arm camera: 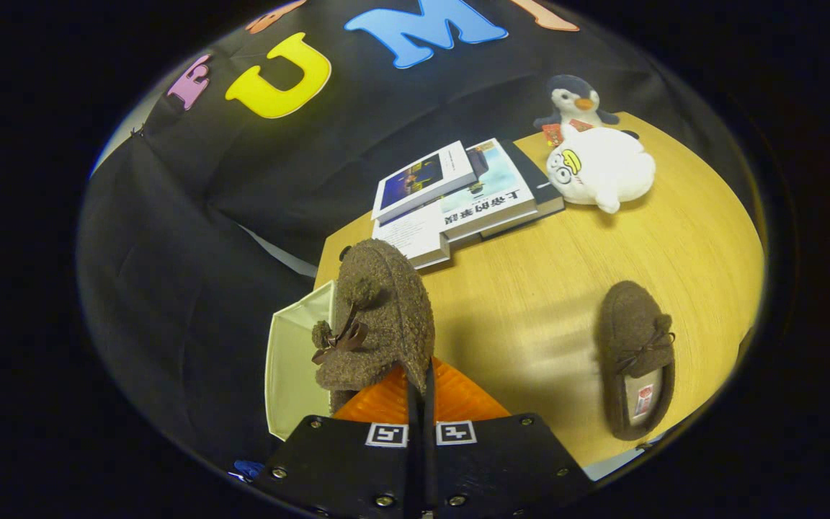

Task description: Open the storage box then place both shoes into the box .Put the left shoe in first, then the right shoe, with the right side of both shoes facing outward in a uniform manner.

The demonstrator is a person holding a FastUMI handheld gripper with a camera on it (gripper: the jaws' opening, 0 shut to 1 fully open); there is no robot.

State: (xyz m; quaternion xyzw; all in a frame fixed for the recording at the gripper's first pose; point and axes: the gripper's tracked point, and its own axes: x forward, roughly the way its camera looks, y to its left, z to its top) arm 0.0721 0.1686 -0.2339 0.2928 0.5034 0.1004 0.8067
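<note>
My gripper (421, 386) is shut on a brown fuzzy shoe (379, 310) with a small bow, pinching its edge between both fingers. The shoe hangs tilted, toe pointing away, just ahead of the fingers. Right behind and beside it is the storage box (291, 367), its pale inner surface showing at the wooden table's (530, 317) near corner; the shoe and my gripper hide much of the box. The second brown shoe (635, 360) lies flat on the table off to the other side of the fingers, opening up, with a label inside.
Beyond the held shoe lies a stack of books (458, 198). A white plush toy (600, 168) and a penguin plush (575, 101) sit at the far part of the table. The black cloth wall (192, 216) hangs past the box.
</note>
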